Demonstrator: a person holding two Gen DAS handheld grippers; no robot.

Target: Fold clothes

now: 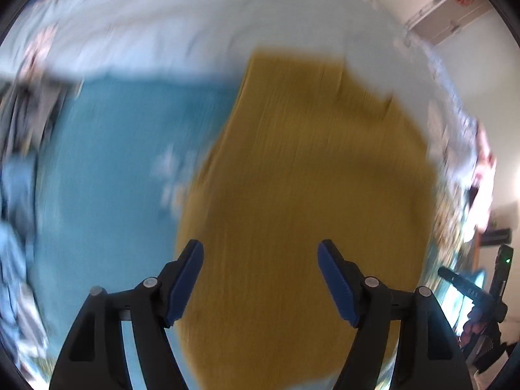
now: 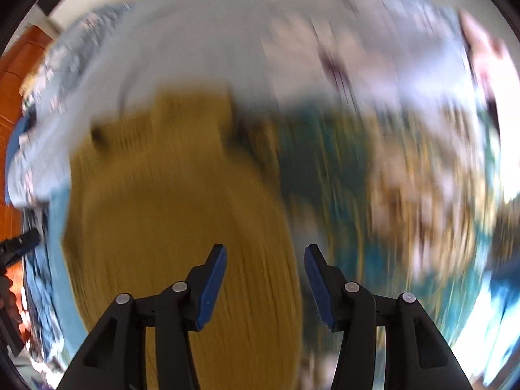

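Observation:
A mustard-yellow ribbed garment [image 1: 292, 195] lies flat on a teal cover [image 1: 113, 178]. My left gripper [image 1: 260, 250] is open and empty, hovering over the garment's near part. In the right wrist view the same garment [image 2: 169, 201] lies at the left and centre. My right gripper [image 2: 265, 253] is open and empty, above the garment's right edge where it meets patterned teal fabric [image 2: 341, 195]. Both views are blurred by motion.
Pale light-blue and white cloth [image 1: 162, 26] lies crumpled beyond the garment. More patterned clothes [image 2: 422, 178] lie to the right. The other gripper [image 1: 481, 292] shows at the right edge of the left view. An orange wooden surface [image 2: 13, 97] is at far left.

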